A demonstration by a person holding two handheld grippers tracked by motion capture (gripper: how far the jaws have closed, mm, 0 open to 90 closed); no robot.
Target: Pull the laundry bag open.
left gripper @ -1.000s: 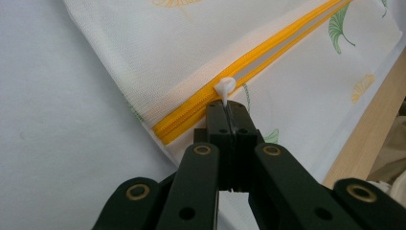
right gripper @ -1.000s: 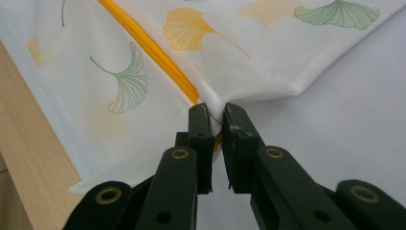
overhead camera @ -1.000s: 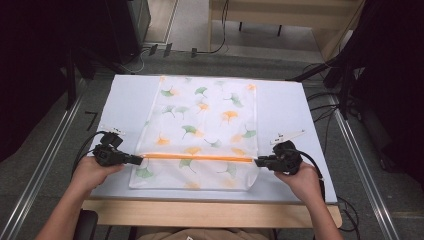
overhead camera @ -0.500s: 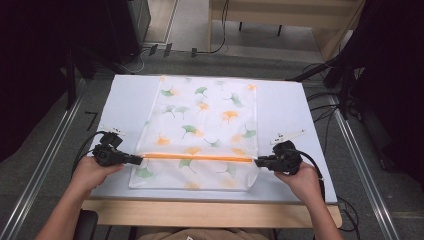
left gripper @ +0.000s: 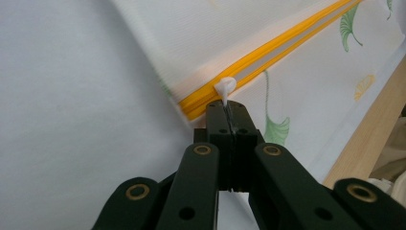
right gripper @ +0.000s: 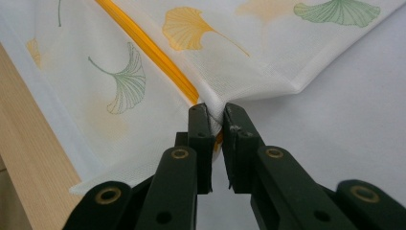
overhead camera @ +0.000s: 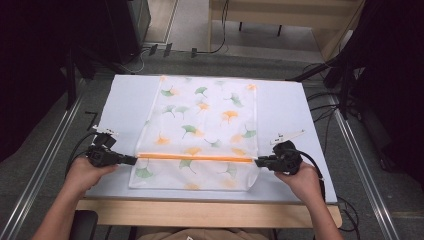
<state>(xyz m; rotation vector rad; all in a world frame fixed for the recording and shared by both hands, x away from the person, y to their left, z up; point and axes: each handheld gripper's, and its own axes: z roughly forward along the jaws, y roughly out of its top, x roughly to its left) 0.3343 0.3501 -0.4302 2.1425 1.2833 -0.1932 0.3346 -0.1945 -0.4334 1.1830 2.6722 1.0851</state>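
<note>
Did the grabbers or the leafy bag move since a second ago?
Nothing visibly changed. The left gripper stays shut on the white zipper pull, the right gripper stays pinching the mesh bag at the orange zipper's other end.

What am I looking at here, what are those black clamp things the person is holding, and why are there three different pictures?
A person sits at a white table with a hand-held two-jaw clamp in each hand. One picture comes from a camera above, looking down on the table; the other two come from small cameras riding on each clamp, looking along its black jaws. On the table lies a white mesh bag printed with green and orange leaves, with an orange zipper running across it. The left gripper is shut on the small white zipper pull at the zipper's left end. The right gripper pinches the bag's fabric at the zipper's other end, holding it taut. The zipper looks closed along its length.
</note>
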